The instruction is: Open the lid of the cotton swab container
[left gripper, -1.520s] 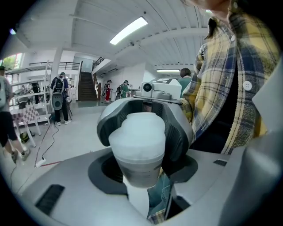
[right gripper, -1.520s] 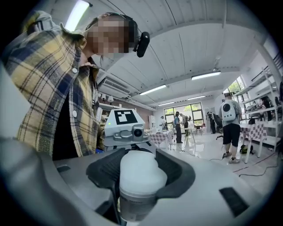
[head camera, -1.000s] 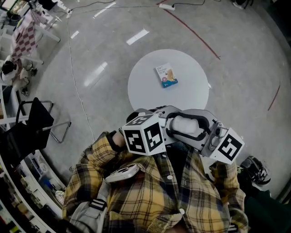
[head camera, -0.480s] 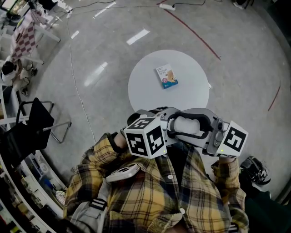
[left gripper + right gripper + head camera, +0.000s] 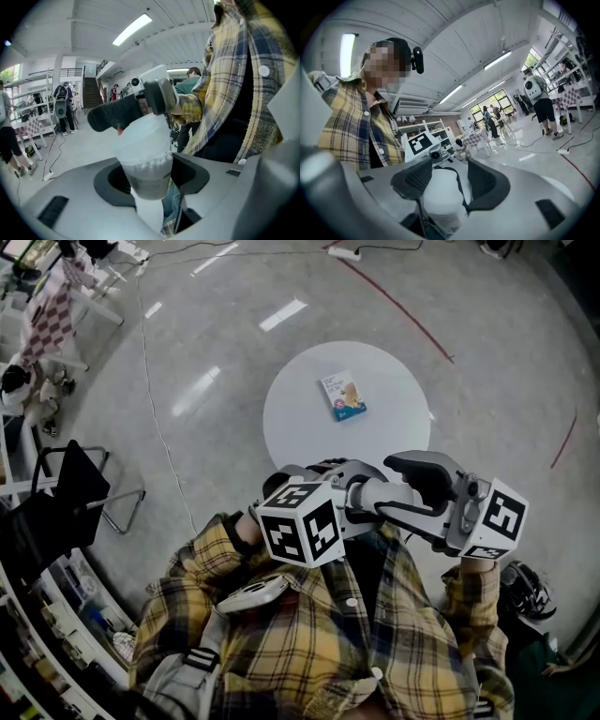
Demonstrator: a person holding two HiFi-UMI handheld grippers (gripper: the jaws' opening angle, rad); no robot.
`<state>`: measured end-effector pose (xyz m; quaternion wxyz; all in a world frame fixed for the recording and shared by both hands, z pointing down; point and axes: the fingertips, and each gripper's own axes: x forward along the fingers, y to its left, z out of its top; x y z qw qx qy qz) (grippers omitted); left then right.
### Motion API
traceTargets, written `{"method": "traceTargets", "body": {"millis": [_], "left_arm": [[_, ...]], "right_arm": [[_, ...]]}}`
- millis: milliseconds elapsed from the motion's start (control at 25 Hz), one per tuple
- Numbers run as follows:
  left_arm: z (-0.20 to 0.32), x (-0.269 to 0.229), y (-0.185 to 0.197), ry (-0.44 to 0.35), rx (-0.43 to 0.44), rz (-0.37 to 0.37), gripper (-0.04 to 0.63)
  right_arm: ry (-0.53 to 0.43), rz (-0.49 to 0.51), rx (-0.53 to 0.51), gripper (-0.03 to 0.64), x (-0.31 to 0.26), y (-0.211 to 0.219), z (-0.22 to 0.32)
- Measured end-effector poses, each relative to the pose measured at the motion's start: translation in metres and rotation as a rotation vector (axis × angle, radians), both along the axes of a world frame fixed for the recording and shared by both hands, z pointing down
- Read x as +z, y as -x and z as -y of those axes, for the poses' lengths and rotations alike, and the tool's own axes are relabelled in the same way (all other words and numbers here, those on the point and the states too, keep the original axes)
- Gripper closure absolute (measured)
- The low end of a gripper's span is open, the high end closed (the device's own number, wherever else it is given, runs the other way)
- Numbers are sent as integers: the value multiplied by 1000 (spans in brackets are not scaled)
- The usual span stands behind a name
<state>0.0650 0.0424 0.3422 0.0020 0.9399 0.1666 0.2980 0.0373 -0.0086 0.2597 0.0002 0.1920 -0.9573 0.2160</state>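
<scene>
Left gripper (image 5: 149,177) is clamped on the cotton swab container (image 5: 146,165), with both pads tight on the clear body. Swab tips show under the frosted lid (image 5: 140,137), which is seated. Right gripper (image 5: 449,180) jaws are opening with the lid between them: one pad is at it, the other shows a gap. The container is held mid-air against the plaid shirt (image 5: 309,643), at 6 o'clock from the round white table (image 5: 394,423). The right gripper is at its 3 o'clock. A small box (image 5: 343,396) lies on the table.
</scene>
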Motion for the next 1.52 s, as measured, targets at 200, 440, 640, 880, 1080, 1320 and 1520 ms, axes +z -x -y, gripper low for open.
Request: {"method": "traceTargets", "body": {"millis": [200,440,640,880,1080,1320,1520], "left_arm": [[1,-6,0,8,-14,-12,364],[6,0,2,-1,-23,-5,365],[0,-2,5,6,-6,-9,365],[2,-3,5,48,-49,-21,373],[8,-9,3,65,-74,-47,374],[30,-14,1,50,-150,-94,374],[61,-12,6,21,-259,-122,374]], "right_arm": [[-70,-91,-37,380,-3,10,-10],[-76,-49,27,367,-3,0,7],[-48,3,192,377,-6,-21,44],[-5,33,288,396,11,-32,67],[-21,80,300,417,-1,-32,65],[-59,87,348,417,-12,-39,65],[-138,-3,461,423,-12,-50,65]]}}
